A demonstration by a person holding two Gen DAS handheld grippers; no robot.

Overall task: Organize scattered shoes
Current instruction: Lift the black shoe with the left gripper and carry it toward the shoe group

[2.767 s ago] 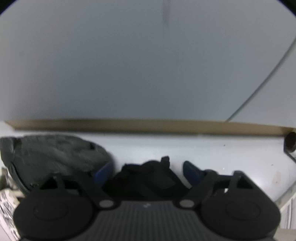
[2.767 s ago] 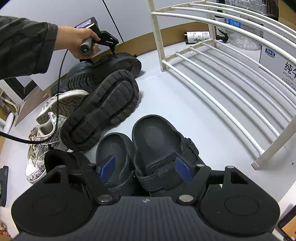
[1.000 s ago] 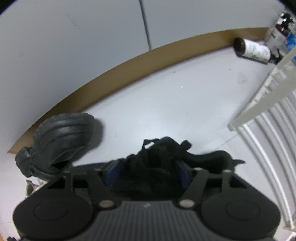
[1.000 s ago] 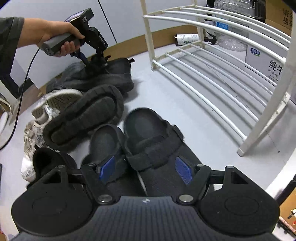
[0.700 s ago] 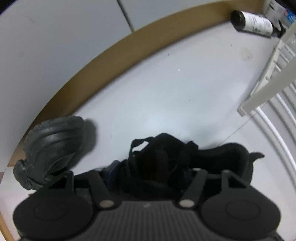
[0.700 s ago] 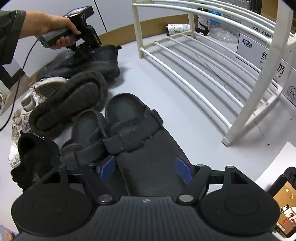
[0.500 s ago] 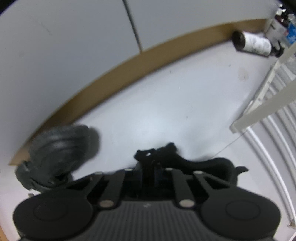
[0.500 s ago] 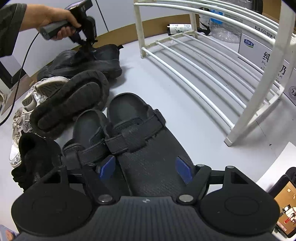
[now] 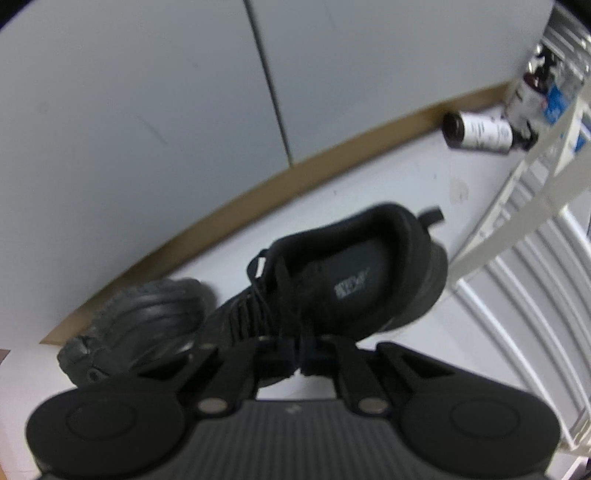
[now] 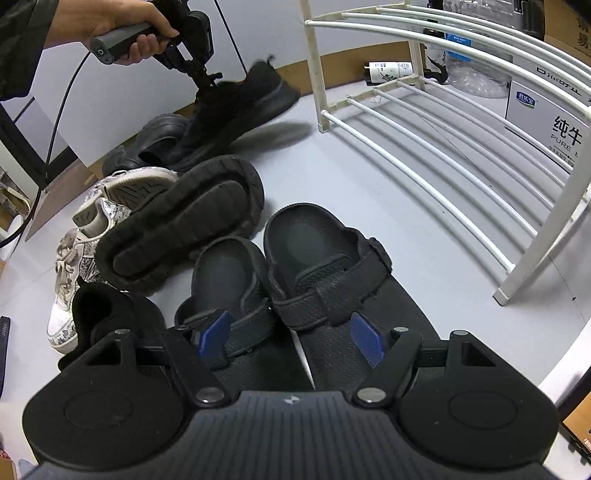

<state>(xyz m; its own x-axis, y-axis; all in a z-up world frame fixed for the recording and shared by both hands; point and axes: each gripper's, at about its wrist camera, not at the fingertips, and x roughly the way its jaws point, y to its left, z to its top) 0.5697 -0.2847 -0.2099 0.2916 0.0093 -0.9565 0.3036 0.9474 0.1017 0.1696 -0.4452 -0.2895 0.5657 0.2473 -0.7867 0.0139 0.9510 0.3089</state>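
Observation:
My left gripper point(image 9: 295, 347) is shut on the laces of a black sneaker point(image 9: 351, 280), which hangs tilted with its heel toward the white shoe rack point(image 9: 517, 221). The right wrist view shows that black sneaker point(image 10: 240, 107) raised at the heel under the left gripper point(image 10: 201, 79), held by a person's hand point(image 10: 122, 26). My right gripper point(image 10: 290, 338) is open low over two black strap sandals, the right sandal point(image 10: 325, 288) and the left sandal point(image 10: 225, 280), lying side by side. One blue pad is over each sandal.
An overturned black shoe point(image 10: 184, 225) shows its sole beside white patterned sneakers point(image 10: 88, 221). A dark grey clog point(image 10: 159, 140) lies near the wall, and a black fuzzy shoe point(image 10: 107, 310) at my left. The white wire rack point(image 10: 424, 147) fills the right, with a bottle point(image 10: 388, 70) and boxes point(image 10: 546, 110) behind.
The left gripper has shut on the black sneaker's laces and lifted it, its heel off the floor and swung toward the rack. The right gripper stays open over the sandals.

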